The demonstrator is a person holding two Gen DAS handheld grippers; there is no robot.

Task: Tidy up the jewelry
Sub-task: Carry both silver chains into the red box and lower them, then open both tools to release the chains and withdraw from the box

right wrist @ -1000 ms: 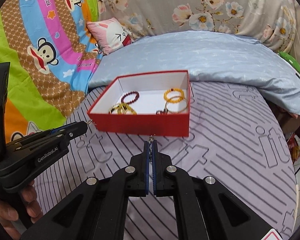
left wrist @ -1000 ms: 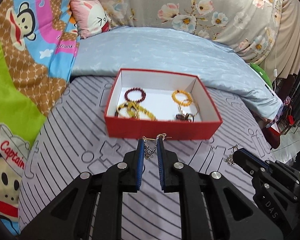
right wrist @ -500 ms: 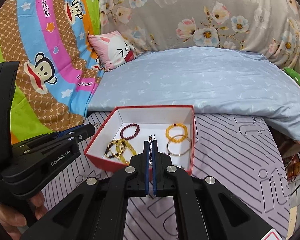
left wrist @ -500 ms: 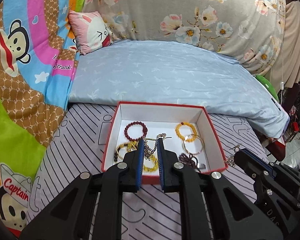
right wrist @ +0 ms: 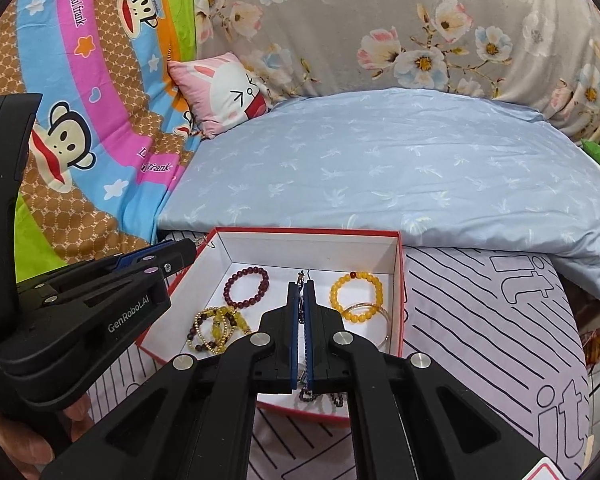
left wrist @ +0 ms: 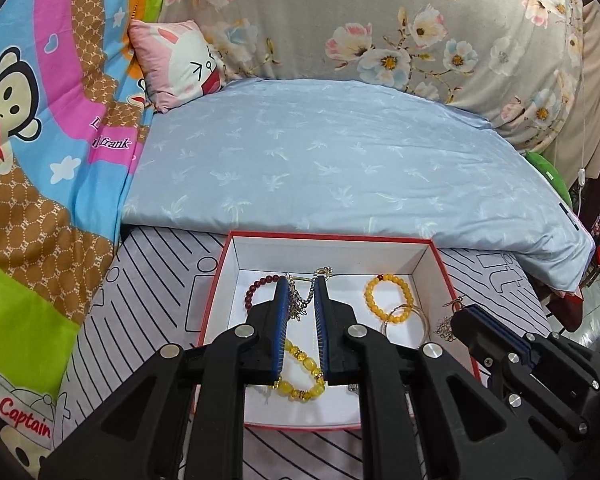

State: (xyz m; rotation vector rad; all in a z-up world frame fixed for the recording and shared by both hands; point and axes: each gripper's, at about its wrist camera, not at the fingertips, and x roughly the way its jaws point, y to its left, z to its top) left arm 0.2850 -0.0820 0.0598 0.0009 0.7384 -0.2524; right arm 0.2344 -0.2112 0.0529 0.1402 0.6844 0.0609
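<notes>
Chain necklace (left wrist: 300, 300): strung crosswise, left to right, over the red box (left wrist: 440, 256), each end pinched — left gripper (left wrist: 301, 280) fingers gapped around chain, right gripper (right wrist: 301, 286) fingers clenched on the other end.
Box, on the bed: dark red bead bracelet (right wrist: 246, 286), yellow bead bracelet (right wrist: 356, 290), clear bangle (left wrist: 404, 320), amber bead strand (left wrist: 300, 376), gold-bead tangle (right wrist: 216, 328).

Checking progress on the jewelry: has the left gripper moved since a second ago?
Yes. The left gripper has gone forward: it was short of the red box's near wall and now hangs over its inside, still pinching the chain.
</notes>
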